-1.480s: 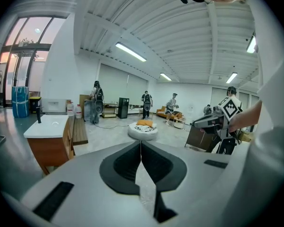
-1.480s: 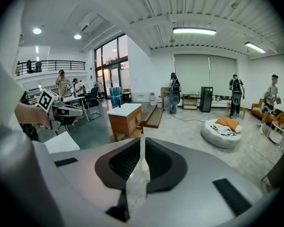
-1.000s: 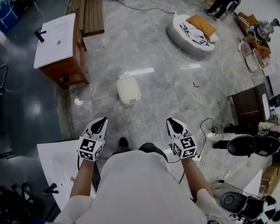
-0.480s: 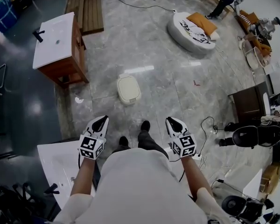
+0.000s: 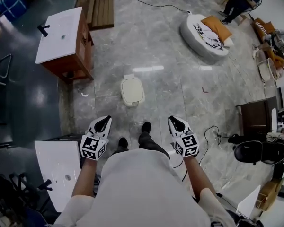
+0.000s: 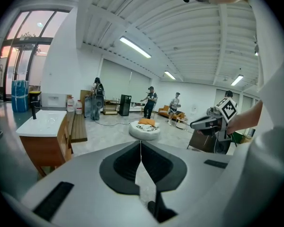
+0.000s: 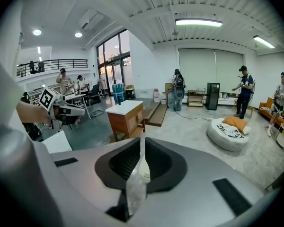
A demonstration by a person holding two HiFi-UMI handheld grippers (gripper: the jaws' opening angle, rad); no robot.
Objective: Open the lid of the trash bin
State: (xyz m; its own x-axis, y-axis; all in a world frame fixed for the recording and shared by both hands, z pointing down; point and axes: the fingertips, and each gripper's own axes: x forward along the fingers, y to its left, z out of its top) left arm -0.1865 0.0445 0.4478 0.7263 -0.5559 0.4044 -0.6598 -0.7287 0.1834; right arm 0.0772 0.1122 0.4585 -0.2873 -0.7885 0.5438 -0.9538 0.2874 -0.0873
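Note:
The trash bin (image 5: pixel 132 91) is a small cream box with its lid down, standing on the grey marble floor ahead of the person's feet. My left gripper (image 5: pixel 104 119) is held at waist height, below and left of the bin, with its jaws together and nothing in them. My right gripper (image 5: pixel 173 119) sits level with it, below and right of the bin, jaws also together and empty. In the right gripper view a sliver of the bin (image 7: pixel 143 167) shows through the jaw gap. The left gripper view looks over the floor and does not show the bin.
A wooden vanity with a white sink top (image 5: pixel 64 37) stands far left of the bin. A white sink slab (image 5: pixel 57 167) lies at the near left. A round cushion bed (image 5: pixel 206 34), a dark cabinet (image 5: pixel 255 119) and floor cables (image 5: pixel 210 131) are on the right. People stand at the back.
The person has stepped forward, one shoe now ahead, and the bin sits slightly lower in view. Both grippers keep their place and stay shut.

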